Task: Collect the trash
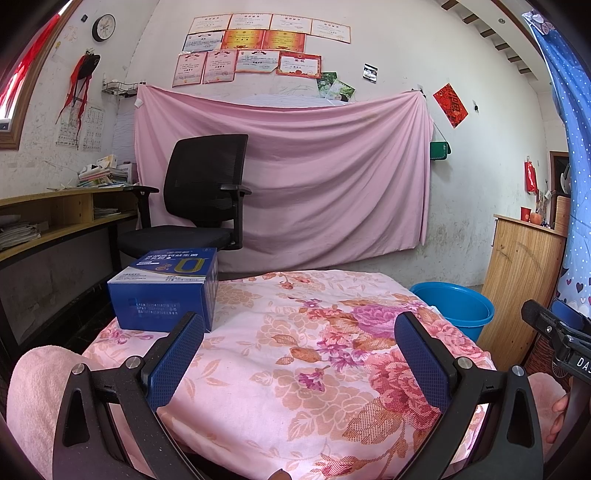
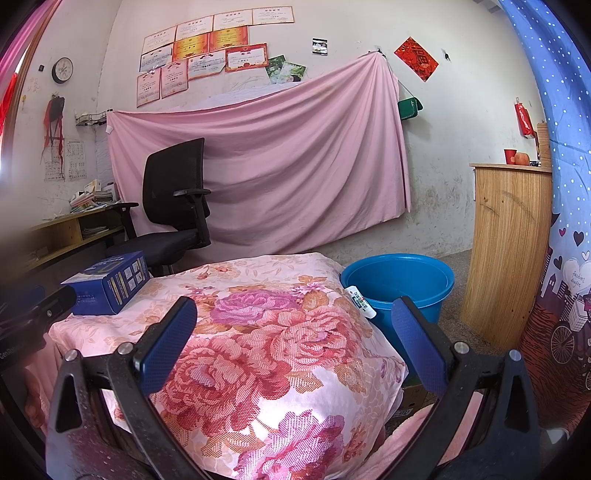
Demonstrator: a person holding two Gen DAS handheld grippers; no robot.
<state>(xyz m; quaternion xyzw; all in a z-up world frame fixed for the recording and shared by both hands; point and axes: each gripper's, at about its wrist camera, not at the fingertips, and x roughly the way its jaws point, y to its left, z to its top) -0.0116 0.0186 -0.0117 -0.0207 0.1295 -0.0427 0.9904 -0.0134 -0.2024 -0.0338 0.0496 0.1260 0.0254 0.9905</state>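
hung across the back wall: a pink sheet (image 1: 284,177). in front of the sheet's left part, a black mesh office chair (image 1: 199,195). above the sheet, rows of certificates (image 1: 258,48); farther left of those, a round clock (image 1: 103,27). left of the sheet, a wooden desk (image 1: 62,214) with stacked books. right of the sheet, a red paper square (image 2: 416,58) and a wooden cabinet (image 2: 509,240).
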